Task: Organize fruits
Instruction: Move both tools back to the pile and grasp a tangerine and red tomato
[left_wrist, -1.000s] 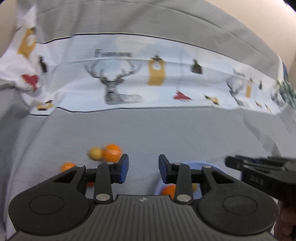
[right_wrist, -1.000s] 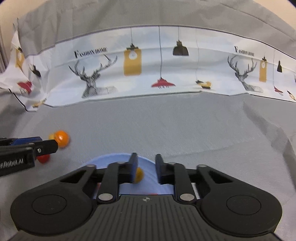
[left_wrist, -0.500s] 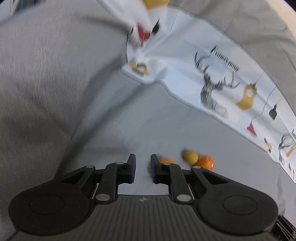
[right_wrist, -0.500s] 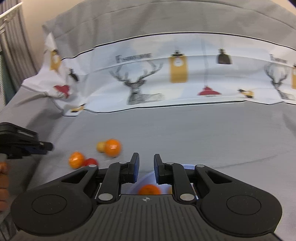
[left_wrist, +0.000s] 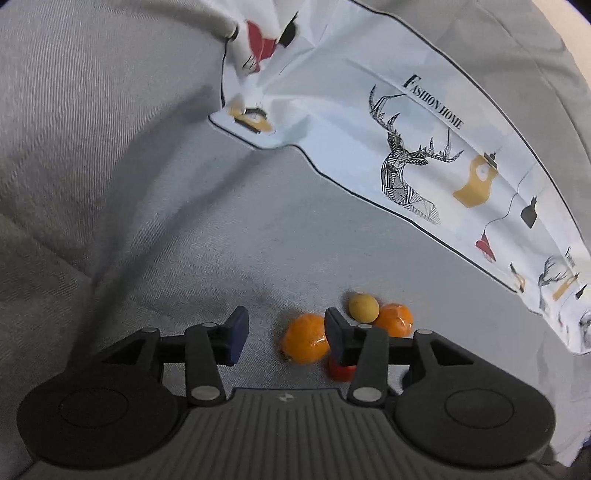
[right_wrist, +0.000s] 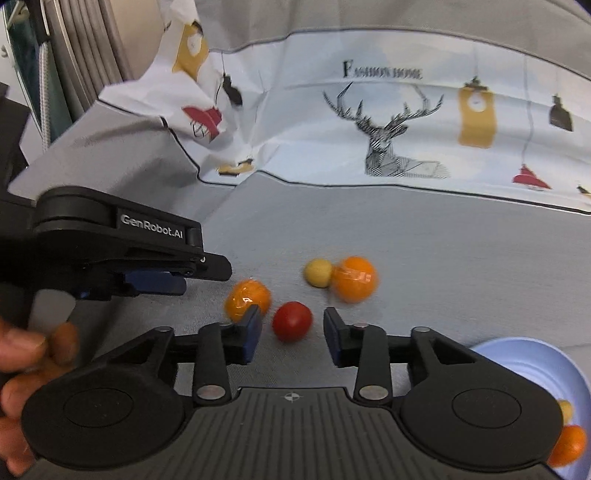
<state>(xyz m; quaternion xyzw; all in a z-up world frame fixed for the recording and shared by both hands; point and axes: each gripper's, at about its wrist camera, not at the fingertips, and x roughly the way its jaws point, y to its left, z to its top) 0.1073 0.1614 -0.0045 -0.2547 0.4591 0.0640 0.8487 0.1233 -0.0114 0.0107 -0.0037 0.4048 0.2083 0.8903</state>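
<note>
Several loose fruits lie on the grey cloth. My left gripper (left_wrist: 284, 339) is low over them, its jaws opening, with an orange (left_wrist: 304, 343) between the fingers and no pad pressing it. A red fruit (left_wrist: 340, 369) peeks from behind its right finger. A yellow fruit (left_wrist: 364, 306) and a second orange (left_wrist: 395, 319) lie just beyond. My right gripper (right_wrist: 291, 334) is opening too, and the red fruit (right_wrist: 291, 321) sits loose between its fingers. In this view the orange (right_wrist: 247, 295) lies to the left, under the left gripper (right_wrist: 199, 273).
A blue bowl (right_wrist: 535, 354) at the lower right holds an orange (right_wrist: 567, 445) and a yellow fruit (right_wrist: 565, 410). A printed white cloth (right_wrist: 369, 110) rises behind the fruits. A person's hand (right_wrist: 22, 354) holds the left gripper. Curtains (right_wrist: 74, 55) hang at the far left.
Both grippers have swung left, away from the bowl, and come down over the loose fruits. Their jaws, nearly shut half a second ago, now stand apart around an orange and the red fruit.
</note>
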